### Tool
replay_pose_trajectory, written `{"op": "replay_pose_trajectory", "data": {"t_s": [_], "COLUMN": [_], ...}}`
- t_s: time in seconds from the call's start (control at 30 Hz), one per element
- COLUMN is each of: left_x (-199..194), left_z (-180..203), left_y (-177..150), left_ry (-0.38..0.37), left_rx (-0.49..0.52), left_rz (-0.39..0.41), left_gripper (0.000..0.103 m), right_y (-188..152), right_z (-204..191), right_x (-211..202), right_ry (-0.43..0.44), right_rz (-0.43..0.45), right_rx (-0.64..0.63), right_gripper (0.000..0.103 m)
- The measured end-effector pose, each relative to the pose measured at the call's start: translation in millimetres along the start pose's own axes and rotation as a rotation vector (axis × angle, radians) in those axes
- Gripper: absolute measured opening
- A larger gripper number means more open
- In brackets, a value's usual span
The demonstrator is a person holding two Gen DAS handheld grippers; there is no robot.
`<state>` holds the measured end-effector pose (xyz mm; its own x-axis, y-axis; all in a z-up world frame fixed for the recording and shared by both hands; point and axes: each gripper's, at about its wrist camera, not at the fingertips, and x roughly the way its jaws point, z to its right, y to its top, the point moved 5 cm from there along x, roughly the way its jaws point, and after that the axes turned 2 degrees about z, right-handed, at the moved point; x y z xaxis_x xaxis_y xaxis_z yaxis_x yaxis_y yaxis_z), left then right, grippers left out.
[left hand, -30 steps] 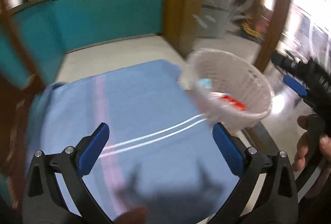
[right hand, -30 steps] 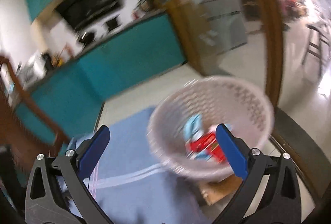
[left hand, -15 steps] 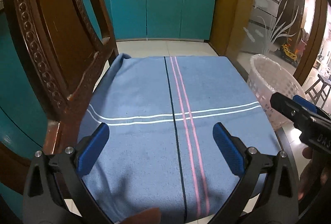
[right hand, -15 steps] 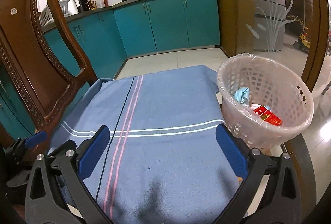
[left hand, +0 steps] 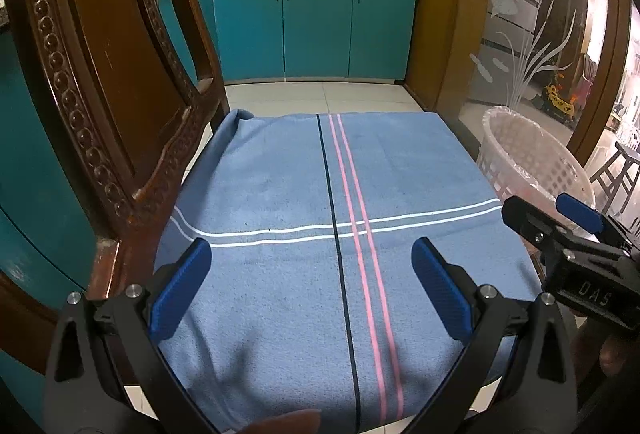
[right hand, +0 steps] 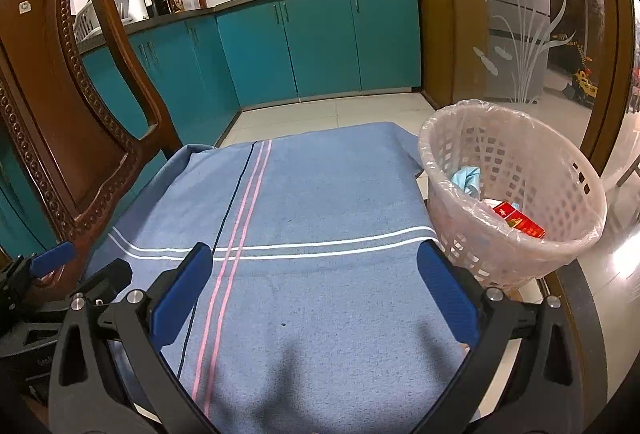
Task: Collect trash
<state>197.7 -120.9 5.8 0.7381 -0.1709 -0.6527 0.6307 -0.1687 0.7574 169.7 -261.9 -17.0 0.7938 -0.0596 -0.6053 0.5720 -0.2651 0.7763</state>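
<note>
A white lattice trash basket (right hand: 520, 201) lined with a clear bag stands at the table's right edge; it also shows in the left wrist view (left hand: 524, 161). Inside lie a red box (right hand: 518, 220) and a crumpled light blue piece (right hand: 466, 177). My left gripper (left hand: 308, 282) is open and empty above the near part of the blue striped cloth (left hand: 328, 201). My right gripper (right hand: 312, 286) is open and empty above the same cloth (right hand: 304, 201), left of the basket. No loose trash shows on the cloth.
A carved brown wooden chair (left hand: 104, 81) stands at the table's left side, also in the right wrist view (right hand: 60, 105). Teal kitchen cabinets (left hand: 316, 29) run along the back. A frosted glass door (left hand: 532, 33) is at the right. The dark table rim (right hand: 580, 314) curves past the basket.
Both views swung from a blurred look at the basket to a steady look over the cloth. Both grippers pulled back toward the near edge and stayed open.
</note>
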Motion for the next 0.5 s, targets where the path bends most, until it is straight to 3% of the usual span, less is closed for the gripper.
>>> {"op": "replay_pose_trajectory", "data": {"t_s": [0.5], "left_x": [5.7], "left_z": [-1.5], "left_y": [-2.2], "left_ry": [-0.005], "left_rx": [-0.001], "left_rz": [-0.016], "left_gripper": [0.100], "right_y": [-0.9], "right_z": [0.9], "right_x": [1.2], "right_ry": [-0.002], "right_rz": [-0.001], "right_rx": [-0.002], "right_gripper": [0.100]}}
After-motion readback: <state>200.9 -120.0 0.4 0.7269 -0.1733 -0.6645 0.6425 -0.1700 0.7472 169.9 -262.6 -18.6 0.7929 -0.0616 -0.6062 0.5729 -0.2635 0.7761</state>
